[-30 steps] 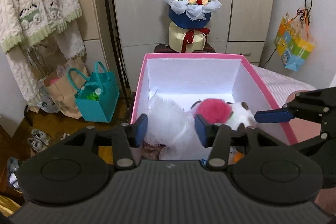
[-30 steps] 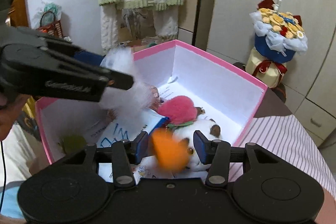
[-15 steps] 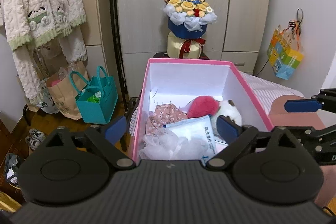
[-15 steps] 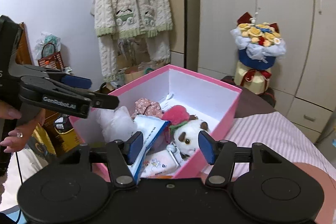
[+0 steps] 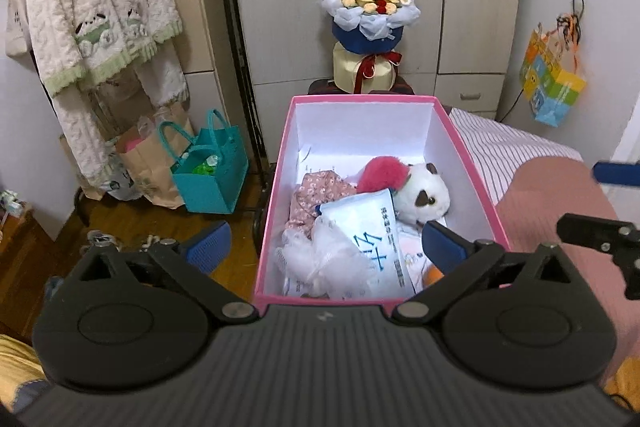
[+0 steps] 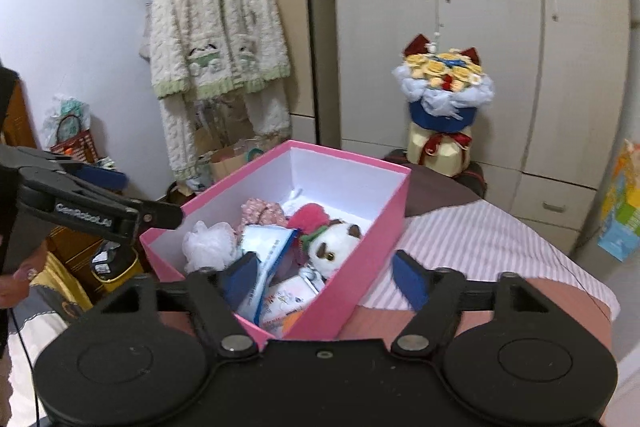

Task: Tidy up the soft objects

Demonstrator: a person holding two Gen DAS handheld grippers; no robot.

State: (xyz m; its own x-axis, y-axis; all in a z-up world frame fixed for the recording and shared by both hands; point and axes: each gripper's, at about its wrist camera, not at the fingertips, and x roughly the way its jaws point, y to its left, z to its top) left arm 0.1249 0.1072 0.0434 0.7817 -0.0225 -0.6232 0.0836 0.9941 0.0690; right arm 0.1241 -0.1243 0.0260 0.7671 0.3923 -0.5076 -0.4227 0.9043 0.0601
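Both the left tongs (image 5: pixel 325 247) and the right tongs (image 6: pixel 324 281) are spread wide and hold nothing. Ahead of and below them a pink box (image 5: pixel 276 195) with white inner walls rests on the bed (image 5: pixel 516 147). It holds a white mesh pouf (image 5: pixel 320 259), a white pack with blue lettering (image 5: pixel 364 227), floral cloth (image 5: pixel 316 191), a pink pompom (image 5: pixel 380 173) and a white plush (image 5: pixel 424 195), all heaped touching one another.

Soft, even indoor light — strong fisheye bending at edges, slight blur, dark vignetted corners.
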